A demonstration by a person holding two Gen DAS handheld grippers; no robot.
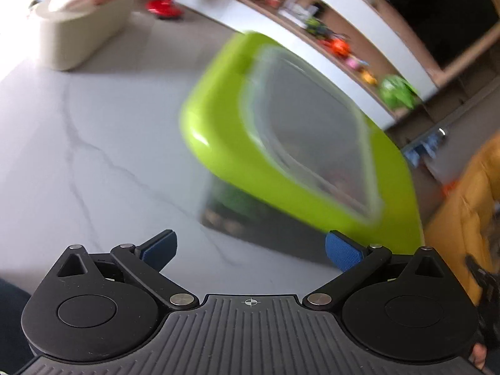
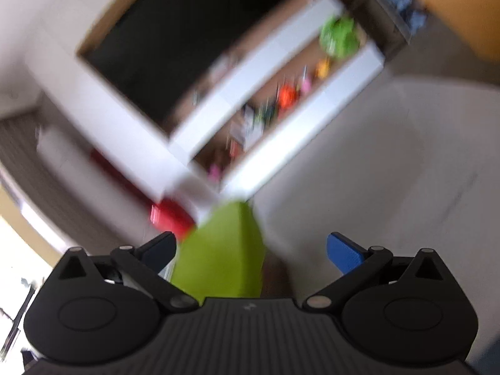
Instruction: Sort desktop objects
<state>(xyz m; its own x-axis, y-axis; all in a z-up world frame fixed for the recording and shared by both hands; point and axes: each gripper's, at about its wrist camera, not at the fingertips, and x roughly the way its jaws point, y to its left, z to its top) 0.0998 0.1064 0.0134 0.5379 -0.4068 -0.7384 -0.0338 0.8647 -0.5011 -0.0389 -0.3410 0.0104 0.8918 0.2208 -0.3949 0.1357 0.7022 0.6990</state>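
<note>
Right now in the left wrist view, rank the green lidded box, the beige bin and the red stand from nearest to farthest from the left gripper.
1. Green lidded box: just ahead of the open left gripper, to the right.
2. Beige bin: farther back on the left of the table.
3. Red stand: behind the bin, at the table's far edge.

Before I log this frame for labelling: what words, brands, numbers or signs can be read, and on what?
No readable text anywhere.
Left hand-held gripper: only a small crosshair mark on its body, no letters.
Green box: no label visible.
Shelf items: too blurred to read.
</note>
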